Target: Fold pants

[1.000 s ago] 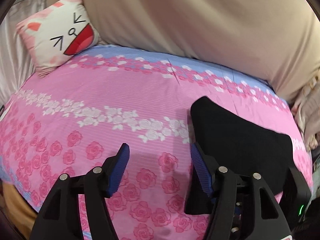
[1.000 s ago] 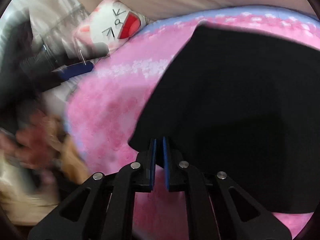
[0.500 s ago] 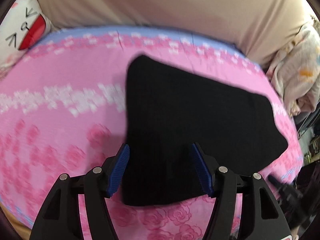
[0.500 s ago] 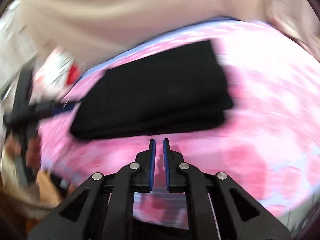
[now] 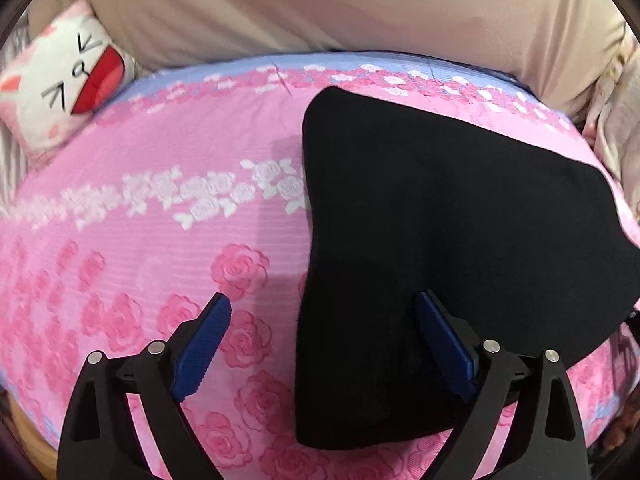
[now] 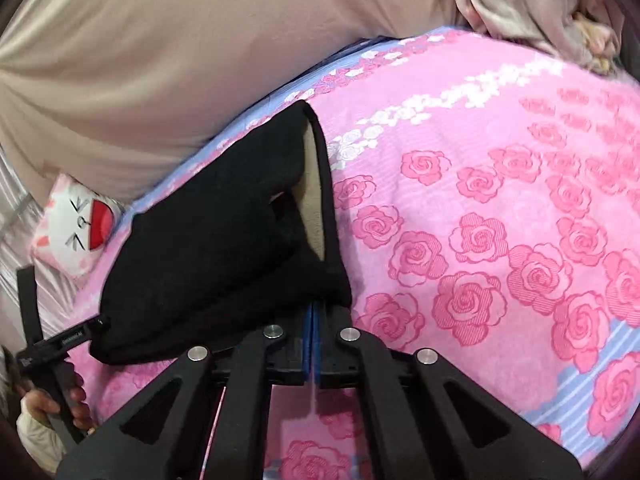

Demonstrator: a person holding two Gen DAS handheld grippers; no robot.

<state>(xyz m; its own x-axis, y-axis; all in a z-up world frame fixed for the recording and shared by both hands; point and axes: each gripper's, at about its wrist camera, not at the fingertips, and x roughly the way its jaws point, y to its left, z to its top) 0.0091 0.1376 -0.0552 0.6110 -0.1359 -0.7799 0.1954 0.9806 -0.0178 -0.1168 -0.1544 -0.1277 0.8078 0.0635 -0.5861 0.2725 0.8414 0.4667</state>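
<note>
Over on the left wrist view, the pants (image 5: 460, 240) lie as a folded black bundle on the bed (image 5: 160, 240), filling the stretch from about 12 o'clock down to 4 o'clock of the picture. The left gripper (image 5: 324, 320) has its fingers (image 5: 204, 344) spread really wide, and they've just been opening. The near left edge of the bundle sits in the gap between them, but neither blue pad presses on it, so nothing is held. My guess is it's lined up to take that edge for the next fold. A cat-face pillow (image 5: 60, 80) sits up at 10 o'clock against the beige backing.

Switching to the right wrist view, the pants (image 6: 224, 240) sit at about 9 to 10 o'clock, thick and layered, with a pale lining (image 6: 314, 208) showing where the top layer gapes. So the fold looks a bit loose, not quite flat yet. The right gripper (image 6: 311, 320) has its fingers pressed together, right at the near corner of the bundle. Whether any cloth is pinched I can't tell, since the fabric covers the tips. At 8 o'clock a hand (image 6: 68, 400) holds the other gripper's handle.
</note>
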